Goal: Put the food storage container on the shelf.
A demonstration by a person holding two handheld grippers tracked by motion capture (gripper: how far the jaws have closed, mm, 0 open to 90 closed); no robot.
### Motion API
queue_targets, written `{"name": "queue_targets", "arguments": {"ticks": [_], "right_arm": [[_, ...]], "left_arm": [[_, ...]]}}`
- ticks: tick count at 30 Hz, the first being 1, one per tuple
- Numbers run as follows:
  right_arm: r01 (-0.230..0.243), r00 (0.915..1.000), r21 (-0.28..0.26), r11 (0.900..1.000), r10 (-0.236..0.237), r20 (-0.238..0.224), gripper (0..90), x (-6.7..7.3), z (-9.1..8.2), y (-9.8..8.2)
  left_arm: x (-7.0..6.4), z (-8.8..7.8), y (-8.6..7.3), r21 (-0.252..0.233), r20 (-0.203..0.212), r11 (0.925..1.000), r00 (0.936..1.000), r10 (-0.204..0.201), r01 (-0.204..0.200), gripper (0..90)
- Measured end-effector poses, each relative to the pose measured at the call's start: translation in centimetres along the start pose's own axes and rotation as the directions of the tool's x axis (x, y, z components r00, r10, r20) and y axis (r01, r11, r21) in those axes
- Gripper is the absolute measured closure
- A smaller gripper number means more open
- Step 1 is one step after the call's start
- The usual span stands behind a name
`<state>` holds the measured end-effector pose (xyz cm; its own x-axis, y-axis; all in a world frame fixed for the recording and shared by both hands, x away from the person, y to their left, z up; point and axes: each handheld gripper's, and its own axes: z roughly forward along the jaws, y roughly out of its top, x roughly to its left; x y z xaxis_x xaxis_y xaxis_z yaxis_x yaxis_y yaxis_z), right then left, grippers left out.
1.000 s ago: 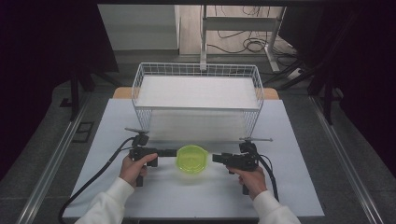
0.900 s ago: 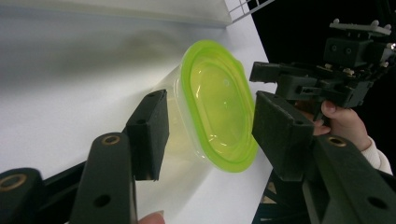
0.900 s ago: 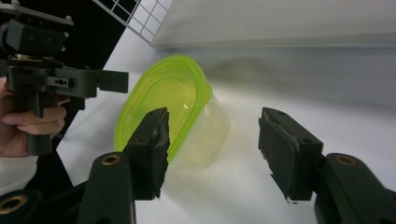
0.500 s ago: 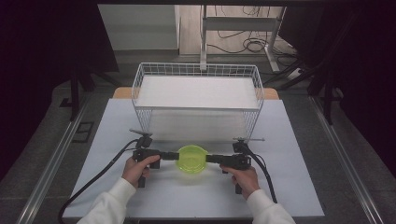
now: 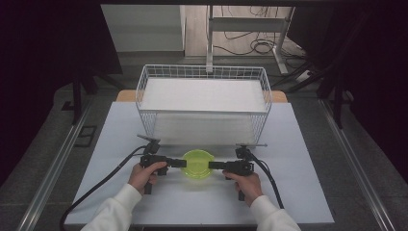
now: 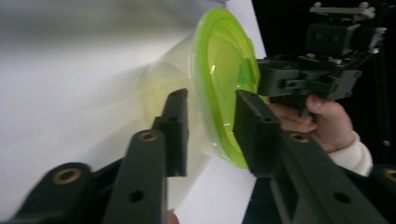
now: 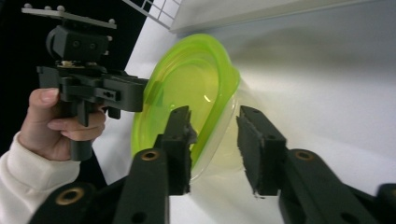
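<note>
Black jaws of the left gripper (image 5: 179, 163) straddle the left rim of the green bowl (image 5: 197, 163). They have just been closing, rim between them. In the left gripper view, the gripper (image 6: 212, 128) has one jaw outside the bowl's (image 6: 224, 79) clear wall and the other inside, against the green rim; a gap shows at the outer jaw, so no firm pinch yet: jaws partly closed, not clamped.

Bowl sits upright on the white table (image 5: 308, 183), near the front, midway between both hands. Behind it stands the wire basket (image 5: 144, 86), its front wall just beyond the bowl. Open table lies to the left of the left hand (image 5: 144, 175), to the right of the right hand (image 5: 246, 184), and in front toward the table's near edge. Cables trail from each gripper back toward the person.

Right gripper (image 5: 215, 165) reaches in from the right, jaws over the bowl's right rim. They too have just been closing with the rim between them. In the right gripper view, that gripper (image 7: 215, 140) has one jaw inside the bowl (image 7: 187, 88), touching or nearly touching the green rim, and the other outside with a visible gap to the clear wall. Not yet a grasp: partly closed, loose around the rim.

Both grippers point at each other across the bowl, level with the table.
</note>
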<state>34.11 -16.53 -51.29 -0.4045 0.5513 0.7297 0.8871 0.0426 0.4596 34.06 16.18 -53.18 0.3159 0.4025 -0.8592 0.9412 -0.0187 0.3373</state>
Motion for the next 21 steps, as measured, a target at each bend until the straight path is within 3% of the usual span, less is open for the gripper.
{"name": "queue_targets", "arguments": {"ticks": [7,18,21], "right_arm": [[-0.029,0.9995,-0.014,0.999,0.029,-0.012,76.2,-0.23,-0.25,-0.06],[0.015,0.9998,-0.022,1.000,-0.015,0.010,79.8,0.10,-0.60,-0.06],[0.032,0.9995,-0.028,0.999,-0.031,0.007,80.2,0.36,-0.80,-0.03]], "left_arm": [[-0.13,-0.01,-0.11,-0.002,0.018,0.9999,0.9998,-0.011,0.011,76.5],[-0.77,-0.23,-0.30,-0.011,0.021,0.9999,0.9998,0.004,-0.004,80.4],[-0.92,-0.38,-0.31,-0.019,0.015,0.9995,0.9996,0.024,-0.024,81.2]]}}
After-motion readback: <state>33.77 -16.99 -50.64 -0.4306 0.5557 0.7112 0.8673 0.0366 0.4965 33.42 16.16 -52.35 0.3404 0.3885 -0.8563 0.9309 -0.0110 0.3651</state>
